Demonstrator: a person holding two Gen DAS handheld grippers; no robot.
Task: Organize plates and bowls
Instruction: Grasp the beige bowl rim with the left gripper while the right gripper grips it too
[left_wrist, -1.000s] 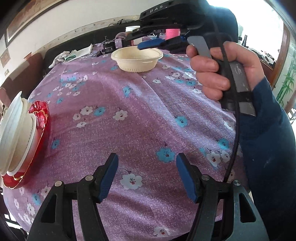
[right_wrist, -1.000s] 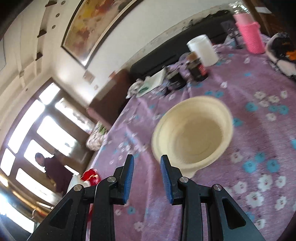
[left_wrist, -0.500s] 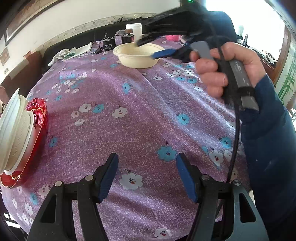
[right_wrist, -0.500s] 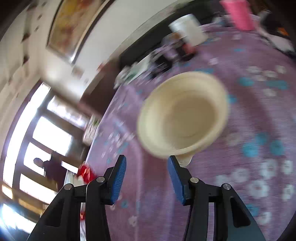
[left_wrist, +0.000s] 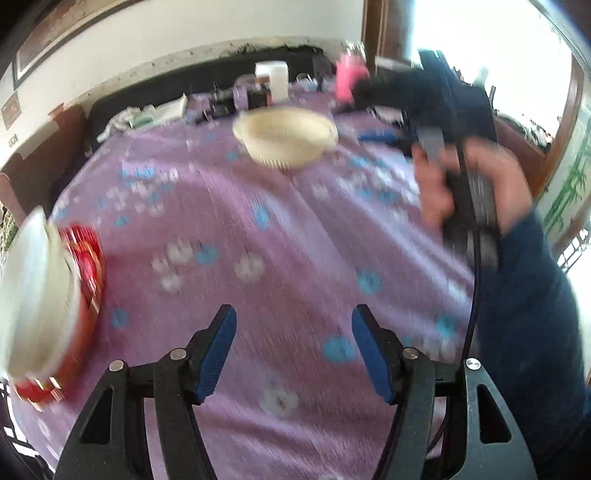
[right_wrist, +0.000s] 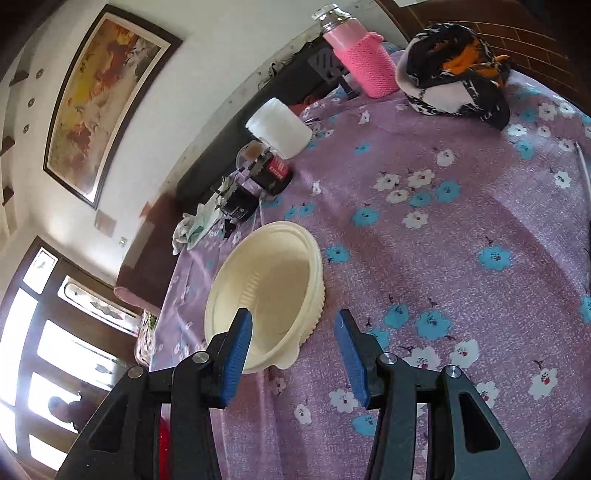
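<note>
At the left edge of the left wrist view, pale bowls and plates (left_wrist: 33, 295) already sit stacked on a red plate (left_wrist: 86, 258), though blur hides how many. One cream bowl (right_wrist: 266, 291) remains loose on the table (right_wrist: 461, 221), lower centre of the right wrist view. The right tongs (right_wrist: 293, 343) are spread around its near rim, not pinching. The left tongs (left_wrist: 291, 350) hang spread and empty.

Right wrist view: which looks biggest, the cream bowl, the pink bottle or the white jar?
1. cream bowl, though it lies nearest the camera.
2. pink bottle and white jar: too alike to rank.
</note>
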